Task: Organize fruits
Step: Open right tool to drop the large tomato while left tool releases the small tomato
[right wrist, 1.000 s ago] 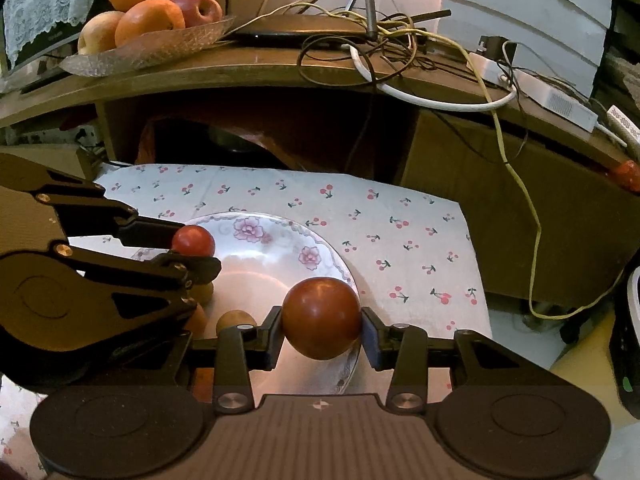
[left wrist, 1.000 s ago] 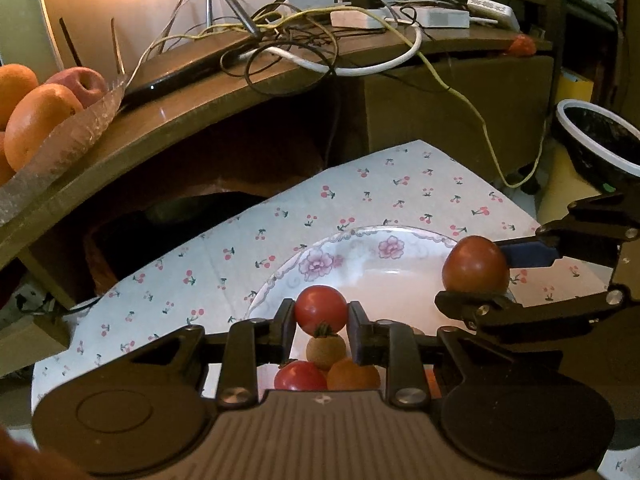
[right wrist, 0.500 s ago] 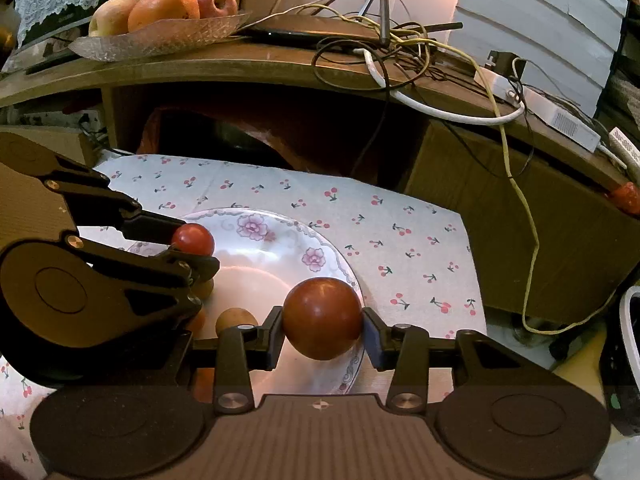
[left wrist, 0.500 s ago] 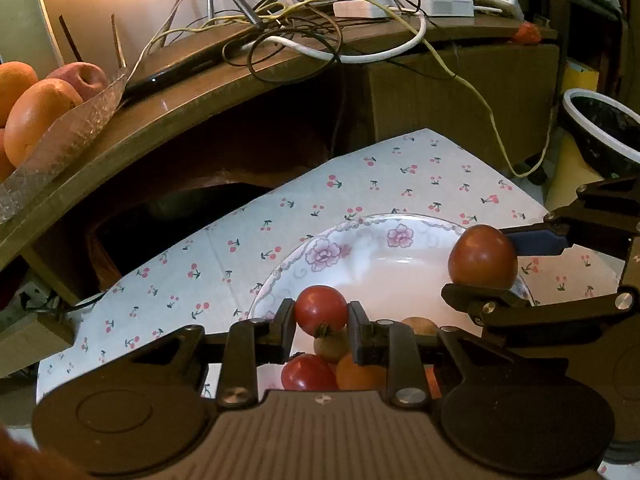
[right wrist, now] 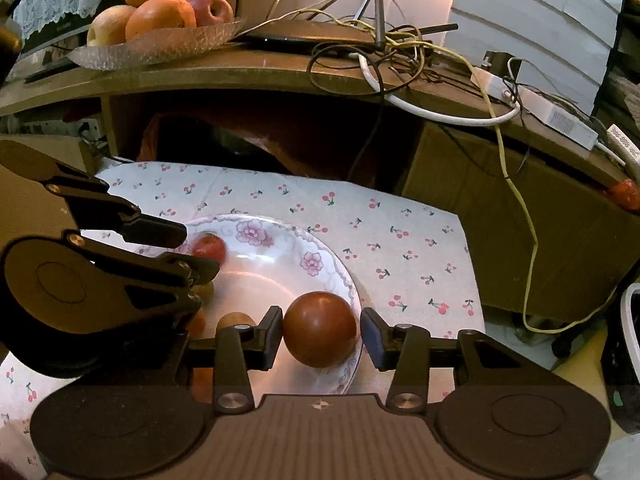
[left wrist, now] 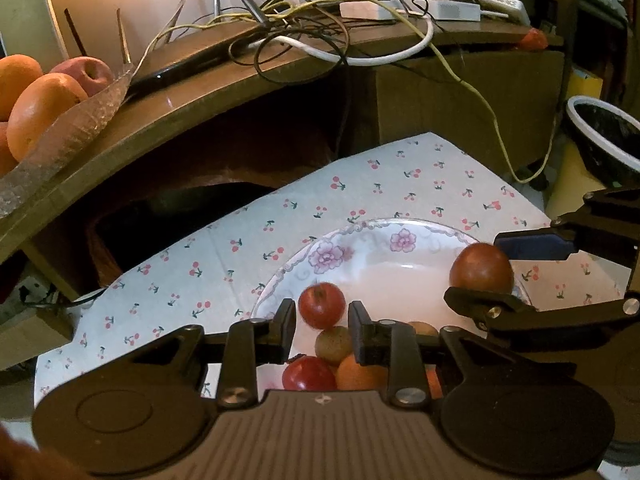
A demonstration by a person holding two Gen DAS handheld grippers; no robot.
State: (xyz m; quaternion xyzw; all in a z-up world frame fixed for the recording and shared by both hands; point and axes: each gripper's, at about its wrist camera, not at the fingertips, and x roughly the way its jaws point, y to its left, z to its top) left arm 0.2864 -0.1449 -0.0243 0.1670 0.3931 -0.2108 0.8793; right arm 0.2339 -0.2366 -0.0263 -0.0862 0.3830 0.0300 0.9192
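Left gripper low over the near side of the flowered plate, jaws apart. Between them a small red fruit, blurred, with a thin gap to the pad on each side, so not clamped. Lies just above a small pile on the plate: a greenish-brown fruit, a red fruit and an orange fruit, all close together and partly hidden by the gripper body.

Right gripper over the right edge of the same plate, jaws also apart. Between them a bigger dark red fruit – very close to the left pad, with a clear gap to the right pad. Cannot tell whether it rests on the plate rim or is just above it.

Plate on a worktop covered by a white cloth with cherry print. Behind and higher, a wooden shelf with a glass dish of oranges and an apple, and beside it a tangle of cables.
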